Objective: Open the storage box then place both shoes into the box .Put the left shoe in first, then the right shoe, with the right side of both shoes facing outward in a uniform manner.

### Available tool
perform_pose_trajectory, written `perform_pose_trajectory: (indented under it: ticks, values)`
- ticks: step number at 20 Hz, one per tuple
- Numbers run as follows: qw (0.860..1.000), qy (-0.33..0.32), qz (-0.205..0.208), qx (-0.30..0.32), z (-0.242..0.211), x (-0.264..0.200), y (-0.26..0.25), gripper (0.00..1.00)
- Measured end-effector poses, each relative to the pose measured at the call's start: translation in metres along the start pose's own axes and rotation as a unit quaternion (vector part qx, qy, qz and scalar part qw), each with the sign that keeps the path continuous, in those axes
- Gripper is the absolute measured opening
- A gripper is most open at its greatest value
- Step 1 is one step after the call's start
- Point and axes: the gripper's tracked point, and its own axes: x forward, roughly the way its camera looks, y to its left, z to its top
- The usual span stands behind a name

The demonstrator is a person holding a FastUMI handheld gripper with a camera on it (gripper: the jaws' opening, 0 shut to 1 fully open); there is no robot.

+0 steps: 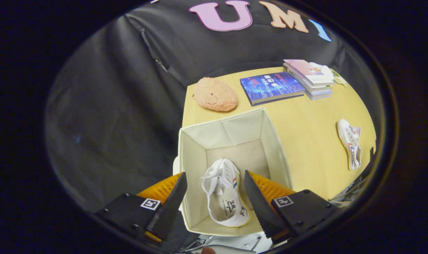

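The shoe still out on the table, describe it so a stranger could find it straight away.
On the wooden table, look past the open fabric storage box, away from the books. The white sneaker lies alone there. The other sneaker lies inside the box, between the open tool fingers.

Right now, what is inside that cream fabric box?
One white shoe lies on the floor of the fabric box, between the open gripper's spread fingers, neither touching it. The box's near wall hides part of the floor, so that part cannot be checked.
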Motion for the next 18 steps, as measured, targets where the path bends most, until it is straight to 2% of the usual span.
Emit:
perform_pose_trajectory:
  ticks: [6, 13, 18]
  values:
    - [0.998, -0.057, -0.026, -0.027, 0.025, -0.047, -0.057, 1.0]
    - [0.992, -0.067, -0.103, -0.031, 0.033, -0.068, -0.189, 1.0]
    - [0.982, -0.052, -0.182, -0.023, 0.028, -0.085, -0.303, 1.0]
